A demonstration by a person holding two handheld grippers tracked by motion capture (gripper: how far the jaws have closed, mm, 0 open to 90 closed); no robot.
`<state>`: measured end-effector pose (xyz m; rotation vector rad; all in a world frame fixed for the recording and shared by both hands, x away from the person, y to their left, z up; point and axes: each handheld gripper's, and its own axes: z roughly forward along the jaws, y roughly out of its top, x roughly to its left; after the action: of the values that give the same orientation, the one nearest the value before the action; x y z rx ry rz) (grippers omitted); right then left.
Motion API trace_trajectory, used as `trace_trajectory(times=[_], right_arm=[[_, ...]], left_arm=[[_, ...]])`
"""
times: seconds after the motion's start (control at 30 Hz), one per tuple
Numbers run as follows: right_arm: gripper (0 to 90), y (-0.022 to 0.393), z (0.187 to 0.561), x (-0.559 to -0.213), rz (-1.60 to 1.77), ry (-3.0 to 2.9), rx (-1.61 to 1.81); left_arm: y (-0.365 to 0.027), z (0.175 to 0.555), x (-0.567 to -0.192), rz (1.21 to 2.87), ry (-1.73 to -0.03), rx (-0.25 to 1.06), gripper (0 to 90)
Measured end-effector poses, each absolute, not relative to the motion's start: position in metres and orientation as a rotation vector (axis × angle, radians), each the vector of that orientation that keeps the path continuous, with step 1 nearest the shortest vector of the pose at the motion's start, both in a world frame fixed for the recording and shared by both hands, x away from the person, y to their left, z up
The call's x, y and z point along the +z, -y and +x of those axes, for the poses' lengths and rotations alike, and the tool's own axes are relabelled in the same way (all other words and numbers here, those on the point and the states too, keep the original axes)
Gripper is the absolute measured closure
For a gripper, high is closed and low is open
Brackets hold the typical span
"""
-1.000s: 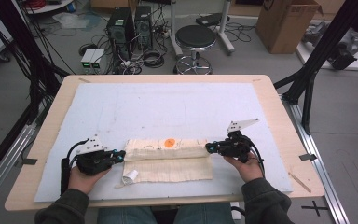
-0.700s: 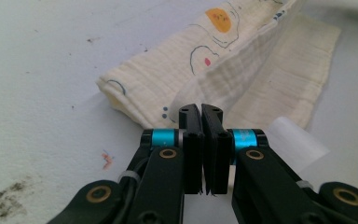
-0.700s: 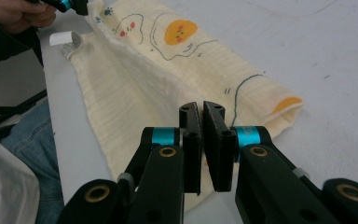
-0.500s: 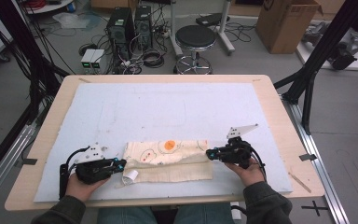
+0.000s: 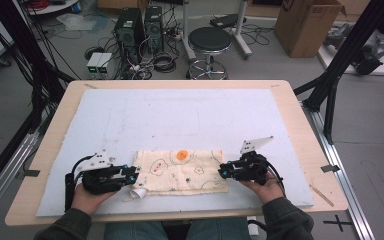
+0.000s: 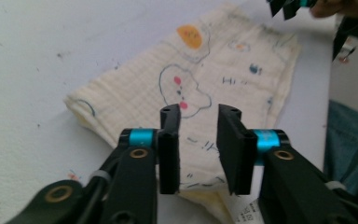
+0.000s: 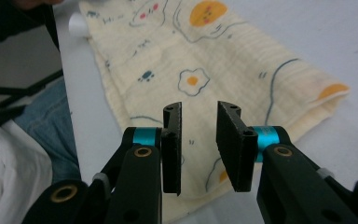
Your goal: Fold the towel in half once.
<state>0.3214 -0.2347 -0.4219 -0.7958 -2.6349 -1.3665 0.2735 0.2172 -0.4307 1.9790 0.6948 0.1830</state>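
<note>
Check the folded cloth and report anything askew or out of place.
The folded cloth lies flat on the white mat, slightly skewed to its edges. One oddity: a small white tag sticks out from under the near corner by the left gripper. No tears or spills show.

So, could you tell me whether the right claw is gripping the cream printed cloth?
Apart: the right gripper view shows the right claw open above the cream printed cloth.

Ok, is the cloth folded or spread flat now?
Folded: the cloth lies as a narrow strip, doubled layers showing at its edge. Both grippers' jaws, just opened, hold nothing.
</note>
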Motion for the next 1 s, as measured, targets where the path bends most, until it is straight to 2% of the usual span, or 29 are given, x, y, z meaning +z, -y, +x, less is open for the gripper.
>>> trace_trajectory(times=[0.2,0.63,0.7,0.83,1.0], right_arm=[[71.1,0.225,0.316,-0.430,-0.702,2.690,-1.257],[70.6,0.229,0.305,-0.436,-0.618,2.754,-1.184],[74.2,0.228,0.305,-0.436,-0.620,2.765,-1.172],[81.8,0.227,0.306,-0.436,-0.622,2.751,-1.163],[84.1,0.227,0.306,-0.435,-0.636,2.741,-1.167]], left_arm=[[-0.210,0.273,-0.442,2.087,-0.678,0.140,73.8],[-0.214,0.268,-0.445,2.115,-0.660,0.130,62.4],[-0.212,0.267,-0.445,2.115,-0.662,0.145,64.5],[-0.208,0.266,-0.446,2.136,-0.641,0.176,75.5],[-0.207,0.266,-0.444,2.137,-0.635,0.187,86.7]])
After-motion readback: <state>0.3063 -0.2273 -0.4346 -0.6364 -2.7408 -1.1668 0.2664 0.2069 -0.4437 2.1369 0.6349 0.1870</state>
